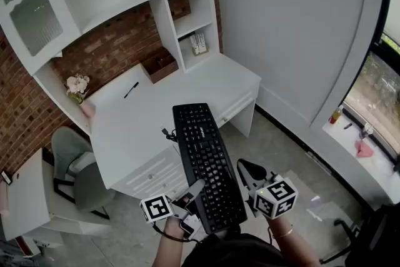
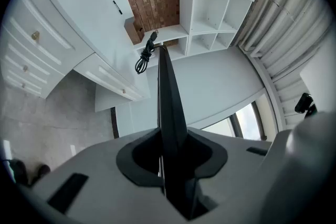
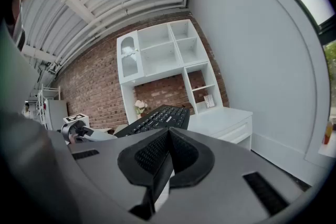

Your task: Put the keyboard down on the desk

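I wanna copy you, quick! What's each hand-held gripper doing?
Left hand-held gripper: closed on the keyboard.
Right hand-held gripper: closed, holding nothing.

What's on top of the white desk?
A black pen, a brown box and a pink pot of flowers sit on the desk. The raised keyboard covers part of the top, hiding that bit.

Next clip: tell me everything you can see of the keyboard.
The keyboard is black, long and plastic-looking, with rows of keys facing up. It is held in the air, running lengthwise away from the person. In the head view its far end overlaps the front of the white desk. The left gripper is clamped on its near left edge. A bundled black cable hangs at its far left corner. The right gripper sits beside its right edge, jaws together.
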### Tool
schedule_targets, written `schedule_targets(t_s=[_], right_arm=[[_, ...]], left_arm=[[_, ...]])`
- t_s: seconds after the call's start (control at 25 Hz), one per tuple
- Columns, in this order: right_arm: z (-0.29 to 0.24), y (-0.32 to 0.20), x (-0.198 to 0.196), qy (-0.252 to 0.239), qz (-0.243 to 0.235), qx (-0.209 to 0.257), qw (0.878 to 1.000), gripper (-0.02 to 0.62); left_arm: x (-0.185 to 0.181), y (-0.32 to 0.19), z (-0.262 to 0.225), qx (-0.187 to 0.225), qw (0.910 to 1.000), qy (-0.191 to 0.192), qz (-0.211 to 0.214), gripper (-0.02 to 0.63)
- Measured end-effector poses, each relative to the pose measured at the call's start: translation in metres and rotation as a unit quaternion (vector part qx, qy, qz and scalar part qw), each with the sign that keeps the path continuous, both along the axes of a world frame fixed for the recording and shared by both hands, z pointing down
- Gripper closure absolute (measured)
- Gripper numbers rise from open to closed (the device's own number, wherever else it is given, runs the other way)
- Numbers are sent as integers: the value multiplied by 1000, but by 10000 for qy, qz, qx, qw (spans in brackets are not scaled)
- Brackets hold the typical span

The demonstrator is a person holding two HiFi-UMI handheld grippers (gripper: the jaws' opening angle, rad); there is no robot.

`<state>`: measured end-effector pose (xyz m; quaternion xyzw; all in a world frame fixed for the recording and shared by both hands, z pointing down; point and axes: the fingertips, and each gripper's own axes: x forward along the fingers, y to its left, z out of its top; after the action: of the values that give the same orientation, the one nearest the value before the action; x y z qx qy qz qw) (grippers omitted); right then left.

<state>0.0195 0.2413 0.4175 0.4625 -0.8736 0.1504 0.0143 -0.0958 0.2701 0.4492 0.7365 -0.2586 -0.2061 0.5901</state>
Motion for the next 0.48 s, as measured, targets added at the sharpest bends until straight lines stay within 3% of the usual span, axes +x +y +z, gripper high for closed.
schedule_targets(t_s=[0.48], right_arm=[[-5,-10,23,62,-134,74,9999,591]], left_arm=[[22,-11,-4,58,9998,-114,-120,503]])
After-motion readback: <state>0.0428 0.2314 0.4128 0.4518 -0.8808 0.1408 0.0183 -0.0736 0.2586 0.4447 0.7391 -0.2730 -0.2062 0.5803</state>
